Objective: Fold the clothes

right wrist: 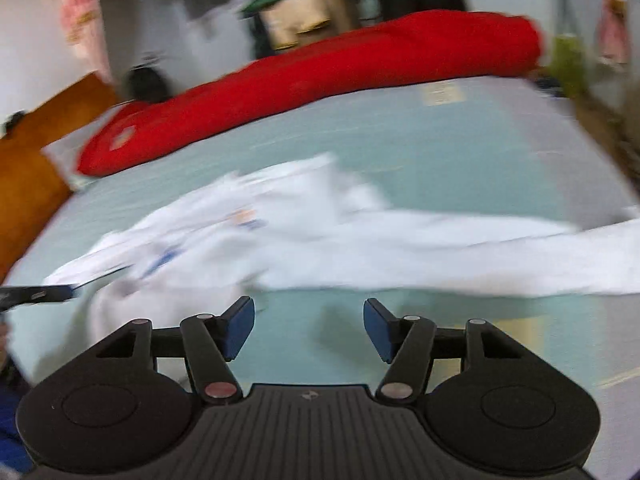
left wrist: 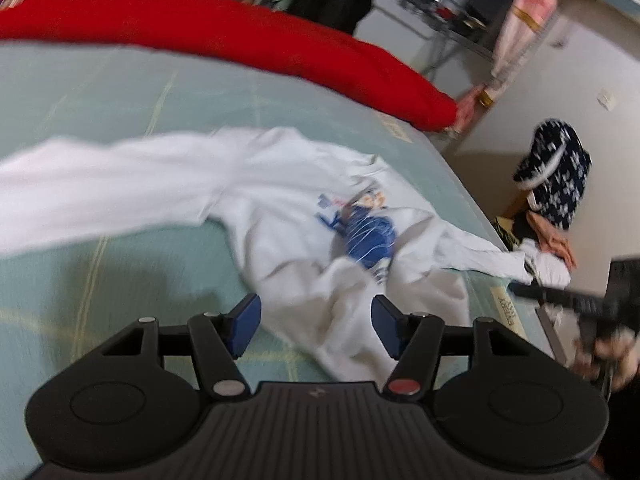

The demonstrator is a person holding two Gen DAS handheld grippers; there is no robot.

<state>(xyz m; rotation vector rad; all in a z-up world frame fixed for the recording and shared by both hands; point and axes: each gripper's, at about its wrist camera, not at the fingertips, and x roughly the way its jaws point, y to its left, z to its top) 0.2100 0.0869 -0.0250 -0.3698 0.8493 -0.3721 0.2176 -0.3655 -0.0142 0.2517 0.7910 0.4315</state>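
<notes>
My left hand-held gripper hangs spread and empty over the crumpled white shirt lying mid-frame on the bed. My right hand-held gripper is spread too, empty. Laying-out step, I judge; next, pinch an edge.

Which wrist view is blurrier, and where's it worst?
Right wrist: heavy motion smear across the white shirt and red bedding; only the right gripper is sharp. Left wrist: milder blur, the shirt print still readable; fisheye bends the bed edge.
</notes>
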